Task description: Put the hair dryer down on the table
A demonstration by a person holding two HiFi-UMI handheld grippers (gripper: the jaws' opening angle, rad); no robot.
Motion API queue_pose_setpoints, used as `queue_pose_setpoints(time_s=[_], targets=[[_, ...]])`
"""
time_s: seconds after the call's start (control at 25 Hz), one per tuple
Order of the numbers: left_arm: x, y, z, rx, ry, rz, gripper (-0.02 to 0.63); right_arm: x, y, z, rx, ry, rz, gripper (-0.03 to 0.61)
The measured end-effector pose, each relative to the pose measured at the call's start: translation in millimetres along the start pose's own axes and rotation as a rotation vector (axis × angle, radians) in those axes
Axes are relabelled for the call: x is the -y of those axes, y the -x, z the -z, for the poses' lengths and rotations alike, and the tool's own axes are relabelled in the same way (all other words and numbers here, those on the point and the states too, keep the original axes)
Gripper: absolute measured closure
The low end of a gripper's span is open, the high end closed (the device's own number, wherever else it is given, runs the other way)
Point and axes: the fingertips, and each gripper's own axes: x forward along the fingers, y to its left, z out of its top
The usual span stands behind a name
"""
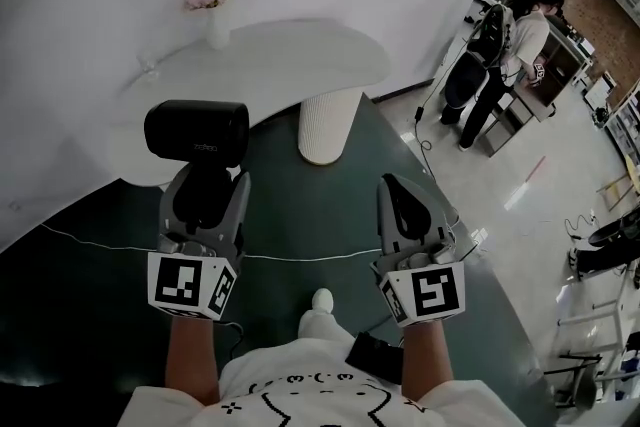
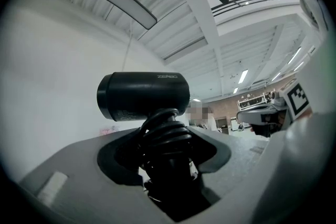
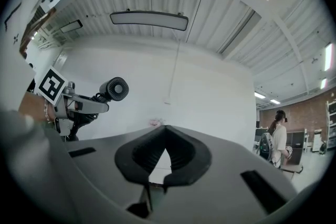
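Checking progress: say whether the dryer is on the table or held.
Held: the left hand-held gripper clamps the dryer by its cord-wrapped handle, off the table.

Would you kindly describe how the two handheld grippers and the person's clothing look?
Both the left gripper and right gripper have grey shells with black-lined jaws and a white cube bearing black square markers. The person wears a white top with black print.
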Motion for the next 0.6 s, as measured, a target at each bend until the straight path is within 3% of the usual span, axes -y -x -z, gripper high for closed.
queue_pose_setpoints(time_s=[0.32, 0.6], targets=[[19, -96, 2, 0.014, 0.001, -0.057, 0.365, 93, -63, 12, 0.027, -0.011, -0.04, 0.583], [38, -138, 14, 0.005, -0.012, -0.063, 0.364, 131, -80, 32, 0.029, -0.025, -0.052, 0.583]])
